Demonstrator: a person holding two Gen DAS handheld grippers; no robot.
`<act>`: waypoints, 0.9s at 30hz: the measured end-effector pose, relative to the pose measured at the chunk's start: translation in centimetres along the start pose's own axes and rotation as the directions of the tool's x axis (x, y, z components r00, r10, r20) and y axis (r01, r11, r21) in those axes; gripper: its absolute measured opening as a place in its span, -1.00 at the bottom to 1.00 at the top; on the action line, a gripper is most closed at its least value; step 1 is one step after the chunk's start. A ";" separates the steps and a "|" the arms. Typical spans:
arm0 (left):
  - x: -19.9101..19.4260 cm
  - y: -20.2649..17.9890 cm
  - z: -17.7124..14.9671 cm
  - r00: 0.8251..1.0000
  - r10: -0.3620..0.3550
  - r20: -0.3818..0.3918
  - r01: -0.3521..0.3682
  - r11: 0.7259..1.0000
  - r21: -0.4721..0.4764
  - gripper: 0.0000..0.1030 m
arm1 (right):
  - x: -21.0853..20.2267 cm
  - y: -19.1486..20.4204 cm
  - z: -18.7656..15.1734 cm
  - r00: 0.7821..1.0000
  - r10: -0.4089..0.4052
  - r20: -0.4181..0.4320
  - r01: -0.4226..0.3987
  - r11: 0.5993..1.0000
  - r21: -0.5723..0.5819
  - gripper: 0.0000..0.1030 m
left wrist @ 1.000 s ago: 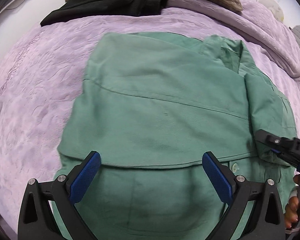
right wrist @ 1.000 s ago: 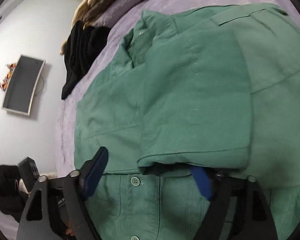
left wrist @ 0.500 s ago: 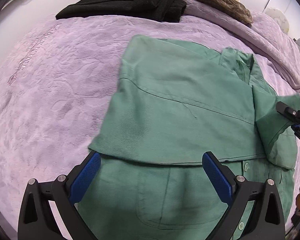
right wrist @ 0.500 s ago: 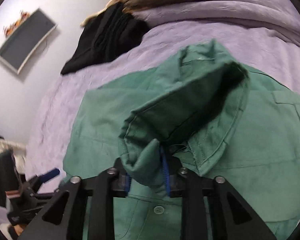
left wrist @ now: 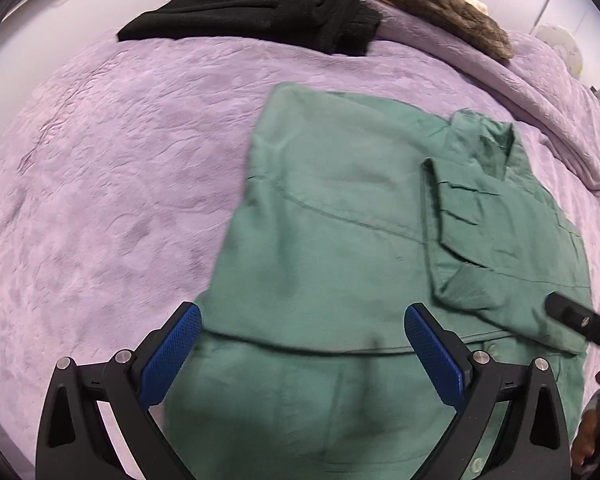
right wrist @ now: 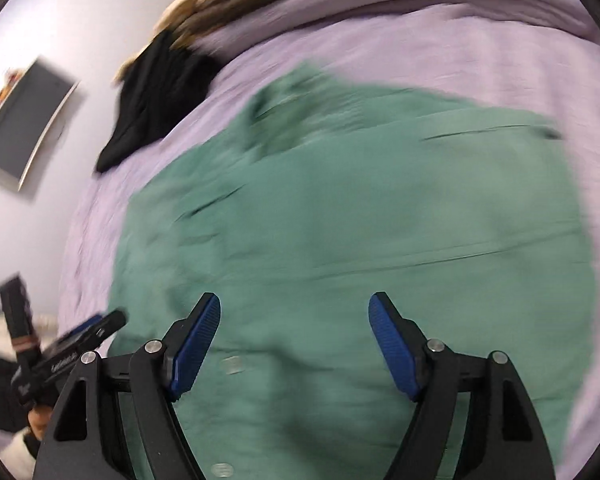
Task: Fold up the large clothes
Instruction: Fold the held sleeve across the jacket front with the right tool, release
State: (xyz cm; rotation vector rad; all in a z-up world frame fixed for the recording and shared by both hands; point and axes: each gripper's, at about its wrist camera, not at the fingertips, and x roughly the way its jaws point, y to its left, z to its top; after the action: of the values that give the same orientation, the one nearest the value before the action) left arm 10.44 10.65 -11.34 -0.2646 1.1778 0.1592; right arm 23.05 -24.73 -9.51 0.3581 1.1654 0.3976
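A green button shirt lies flat on the purple bedspread, with both sleeves folded in over its body. It also fills the right wrist view, which is blurred. My left gripper is open and empty, just above the shirt's lower part. My right gripper is open and empty, above the shirt near its button placket. The right gripper's tip shows at the right edge of the left wrist view. The left gripper shows at the left edge of the right wrist view.
A black garment and a brown fur-like item lie at the far side of the bed. A folded ridge of purple cover runs along the right. A dark framed panel hangs on the white wall.
My right gripper has let go of the right sleeve, which now lies folded over the shirt, and has opened. My left gripper has drawn back and left, staying open.
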 end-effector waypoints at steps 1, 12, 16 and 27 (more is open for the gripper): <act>0.1 -0.6 0.2 1.000 -0.008 0.002 0.008 1.000 0.013 0.97 | -1.0 -2.1 0.5 0.999 -0.041 0.027 0.040 0.998 0.039 0.55; 3.4 -8.0 2.6 1.000 -0.026 0.009 0.025 0.993 0.116 0.97 | -0.6 -21.2 6.1 0.980 0.122 0.156 -0.188 0.824 0.535 0.54; 4.5 -9.3 2.9 1.000 -0.010 0.001 0.010 0.991 0.135 0.97 | 2.5 -21.7 7.1 0.956 0.268 0.118 -0.286 0.770 0.571 -0.95; 6.7 -11.6 3.0 0.999 0.044 -0.017 -0.040 0.986 0.164 0.97 | 2.9 -18.7 9.3 0.998 -0.055 0.023 0.045 0.955 0.292 -0.95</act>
State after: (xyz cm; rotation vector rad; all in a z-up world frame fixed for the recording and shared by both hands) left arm 18.62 0.26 -15.09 -0.0969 1.2100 0.0958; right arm 34.92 -40.33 -17.35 0.5886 1.2024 0.1737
